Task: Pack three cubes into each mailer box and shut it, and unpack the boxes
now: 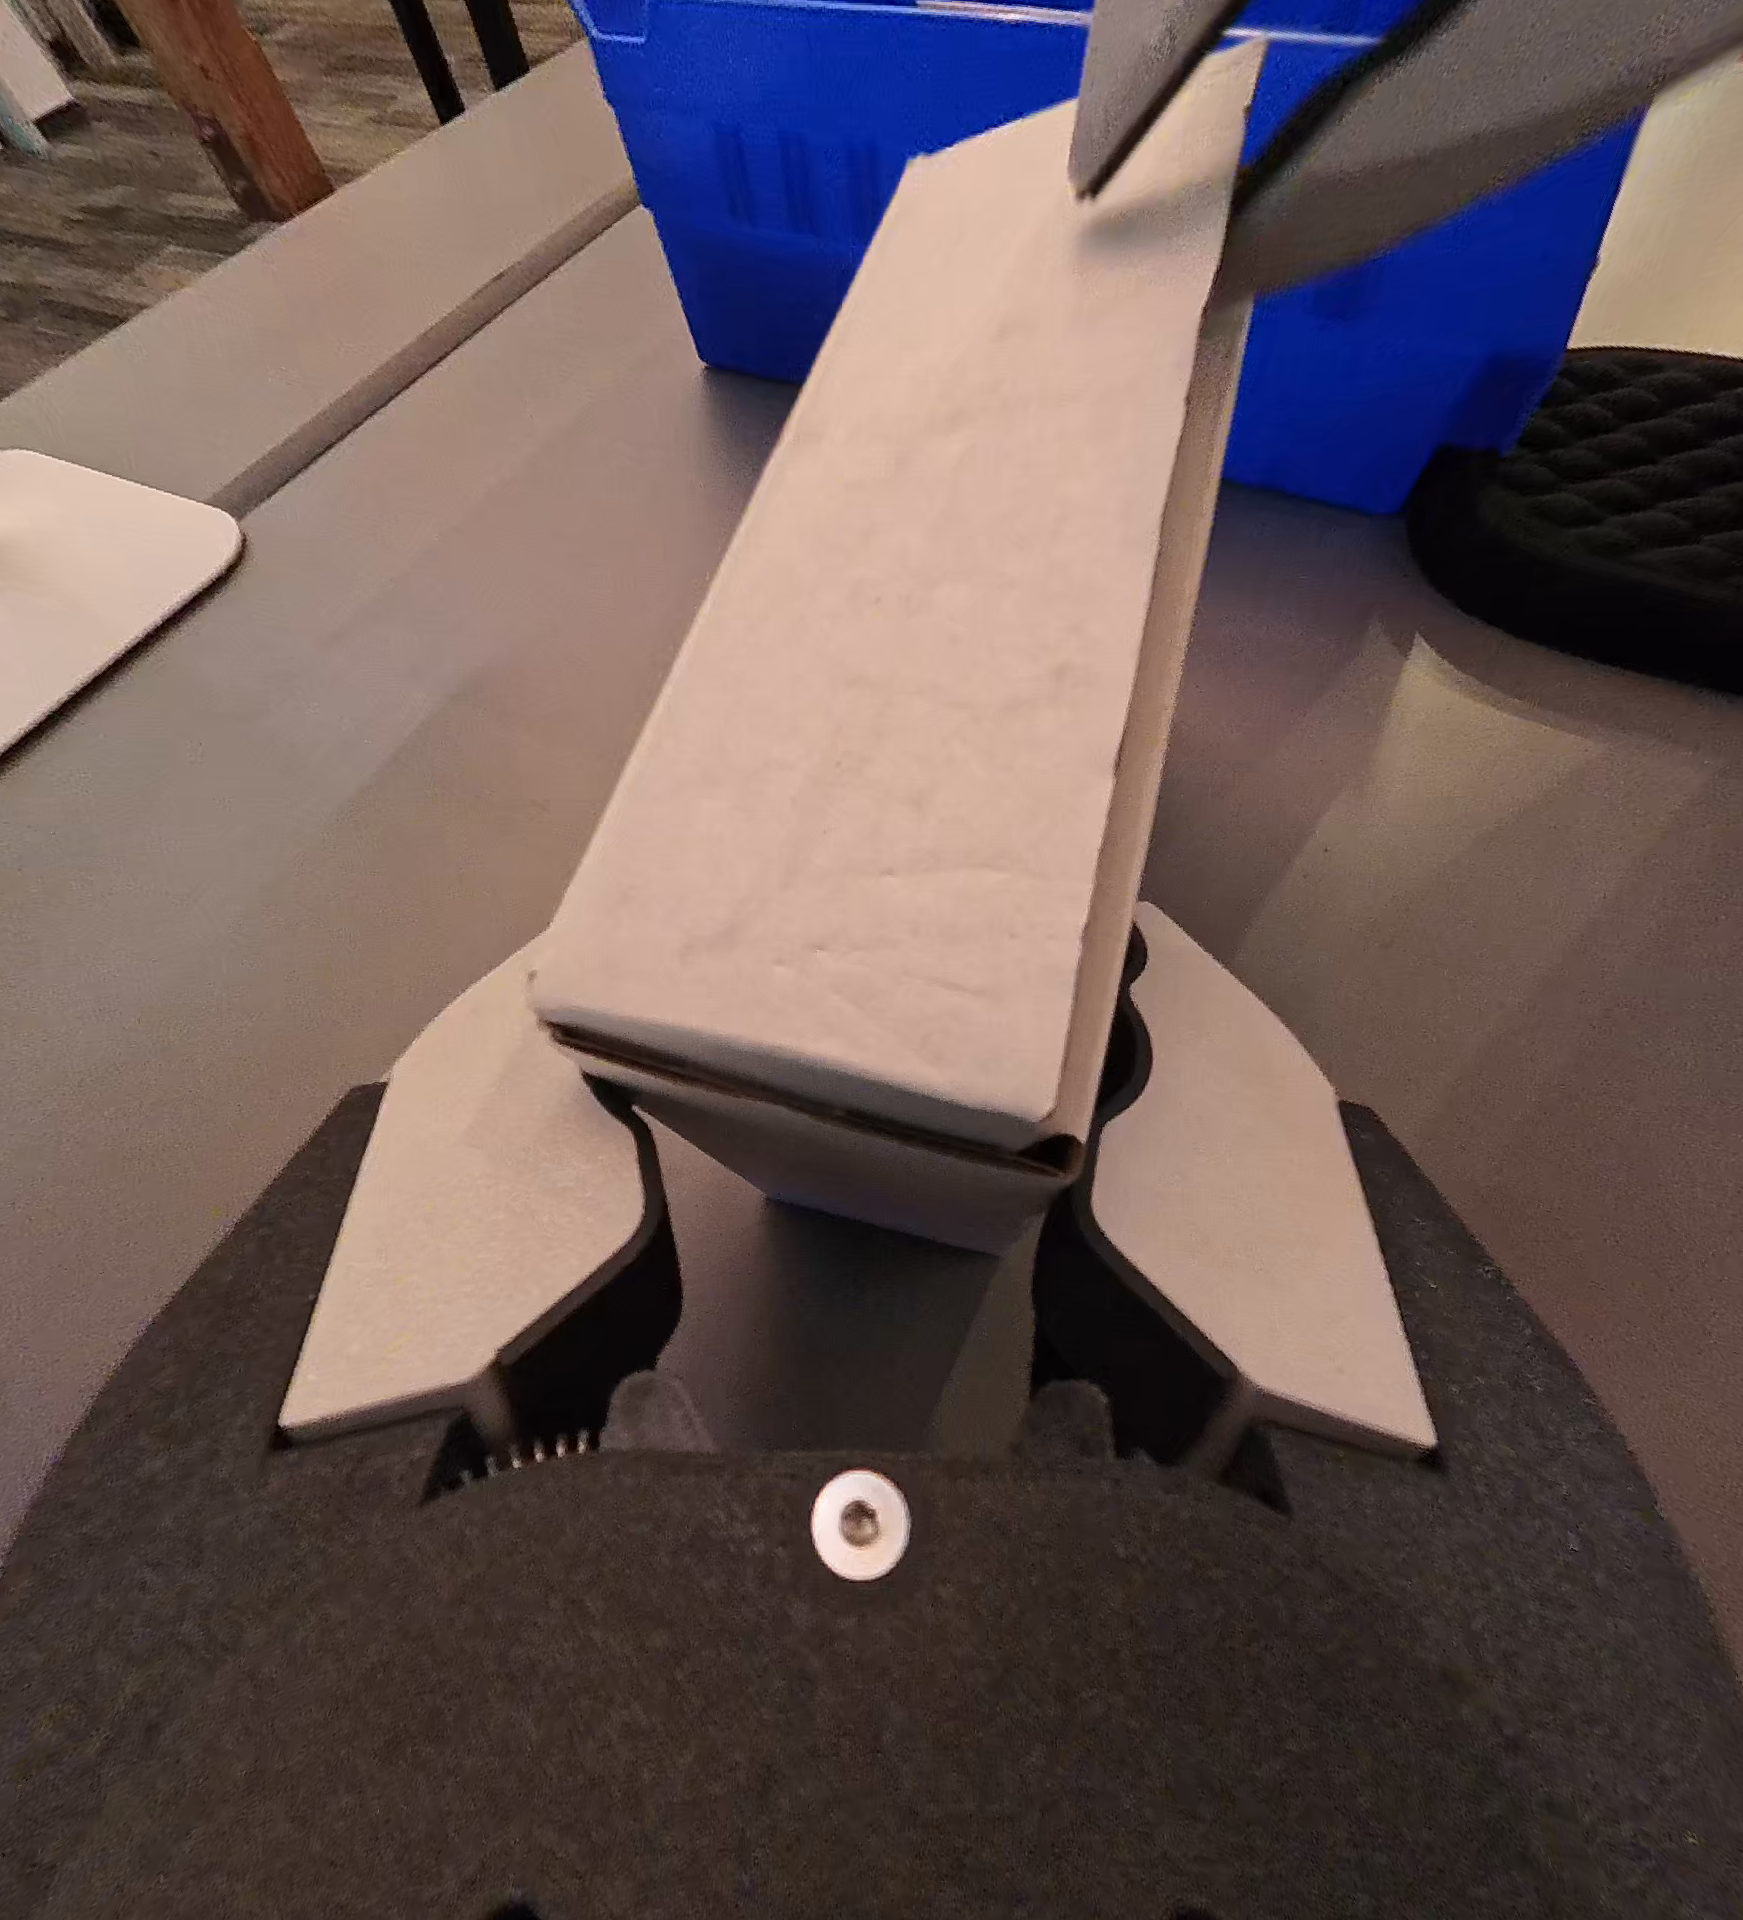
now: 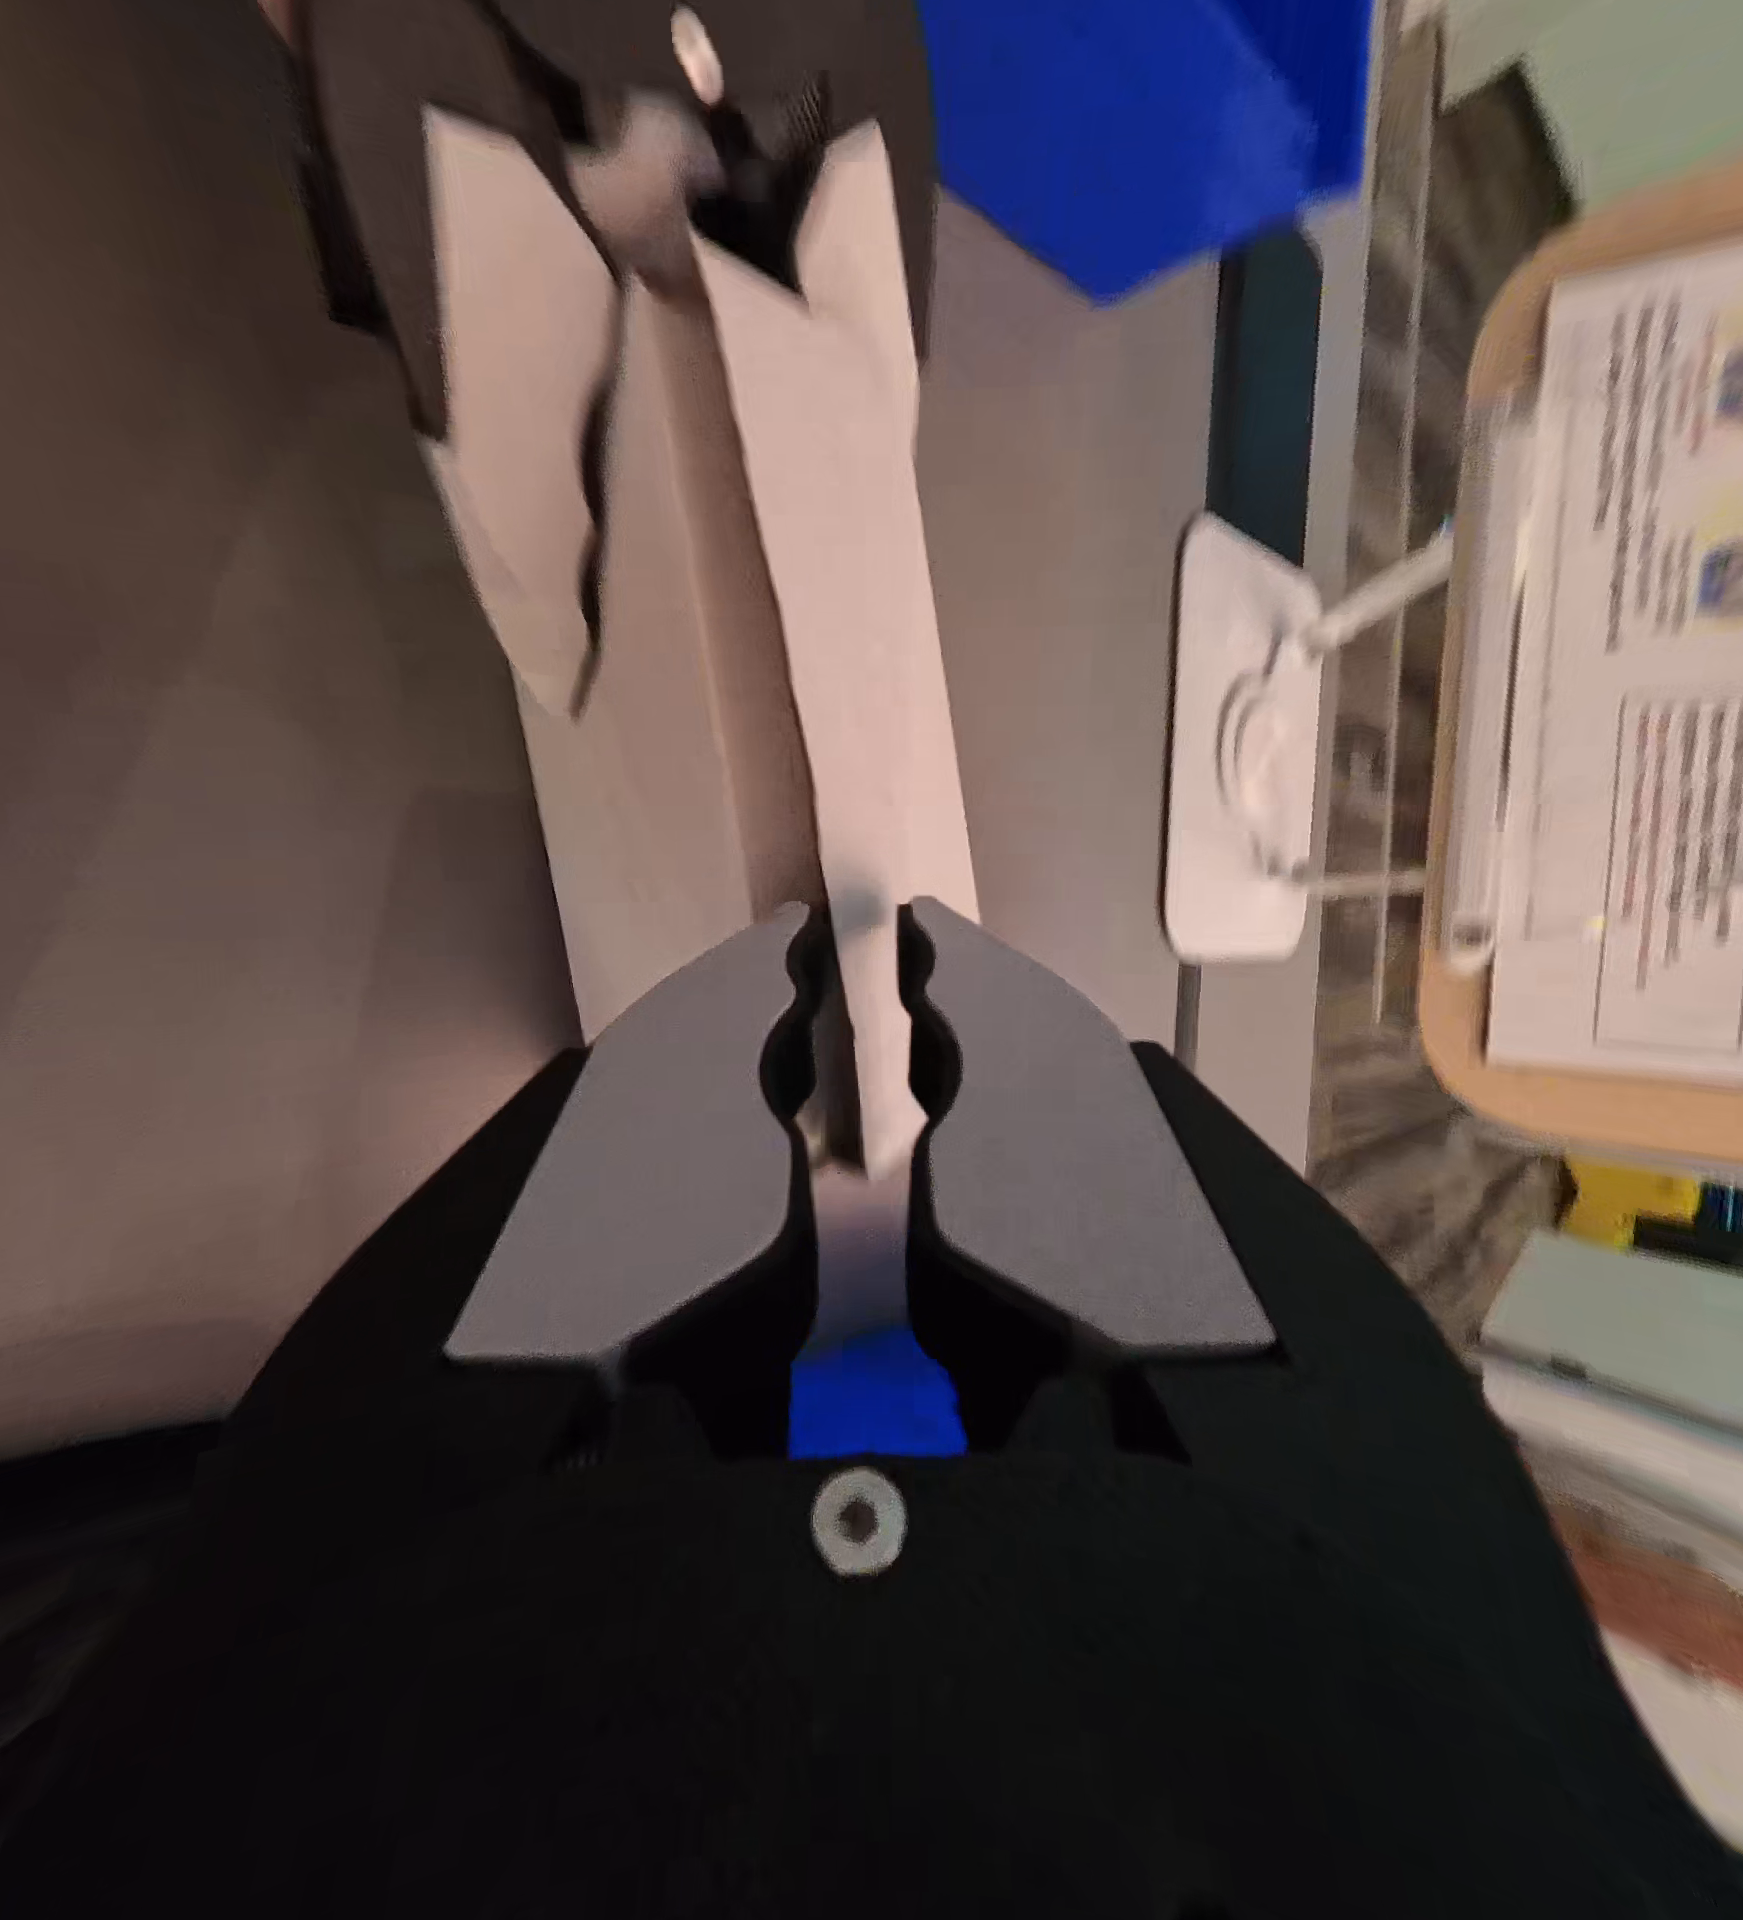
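1. Gripping the near end of the white mailer box (image 1: 908,665), the left gripper (image 1: 846,1101) has its jaws clamped on both side walls.
2. Box position: closed, lifted above the grey table (image 1: 347,727), far end toward the blue bin (image 1: 773,187).
3. Right gripper (image 2: 856,1029): jaws pinched on a flap at the far end.

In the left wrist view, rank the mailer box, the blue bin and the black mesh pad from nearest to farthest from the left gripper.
1. Mailer box: held between the left gripper fingers, running forward.
2. Black mesh pad: on the table, ahead to the right.
3. Blue bin: at the back, behind the box's far end.
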The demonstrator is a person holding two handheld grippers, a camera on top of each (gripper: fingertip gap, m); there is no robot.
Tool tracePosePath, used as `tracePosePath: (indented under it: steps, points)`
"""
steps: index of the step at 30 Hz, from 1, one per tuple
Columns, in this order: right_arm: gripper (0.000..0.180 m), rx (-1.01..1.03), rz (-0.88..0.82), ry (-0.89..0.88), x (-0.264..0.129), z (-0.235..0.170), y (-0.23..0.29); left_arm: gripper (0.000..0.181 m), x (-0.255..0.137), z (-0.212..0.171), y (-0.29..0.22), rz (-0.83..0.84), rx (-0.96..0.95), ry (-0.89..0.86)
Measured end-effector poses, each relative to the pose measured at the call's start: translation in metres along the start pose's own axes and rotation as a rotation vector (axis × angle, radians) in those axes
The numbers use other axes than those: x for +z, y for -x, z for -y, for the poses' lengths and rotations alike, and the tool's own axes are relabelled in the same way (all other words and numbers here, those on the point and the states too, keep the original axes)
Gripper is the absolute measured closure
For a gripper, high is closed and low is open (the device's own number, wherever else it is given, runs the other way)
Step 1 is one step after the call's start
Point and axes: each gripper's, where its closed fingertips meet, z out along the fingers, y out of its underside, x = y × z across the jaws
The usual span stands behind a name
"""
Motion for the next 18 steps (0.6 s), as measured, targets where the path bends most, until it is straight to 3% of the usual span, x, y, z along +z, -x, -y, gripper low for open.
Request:
tracePosePath:
  steps: [1,3,5,10,14,18]
  points:
    - [0.165,-0.006,0.017,-0.064,0.003,0.016,0.007,0.094,0.001,0.000,-0.001,-0.006,0.010,0.013]
    - [0.158,0.025,0.073,-0.160,0.014,0.048,0.023,0.094,0.003,0.001,-0.006,-0.005,0.041,0.025]
    - [0.159,-0.013,-0.014,-0.184,0.025,0.066,0.022,0.095,0.005,0.002,-0.010,-0.011,0.057,0.027]
    - [0.165,-0.093,-0.152,-0.138,0.033,0.071,0.016,0.095,0.005,0.002,-0.010,-0.017,0.034,0.020]
    - [0.171,-0.128,-0.144,-0.122,0.033,0.070,0.019,0.094,0.005,0.003,-0.011,0.000,0.074,0.031]
    - [0.173,-0.006,-0.080,-0.155,0.025,0.072,0.015,0.094,0.005,0.004,-0.014,0.011,0.124,0.033]
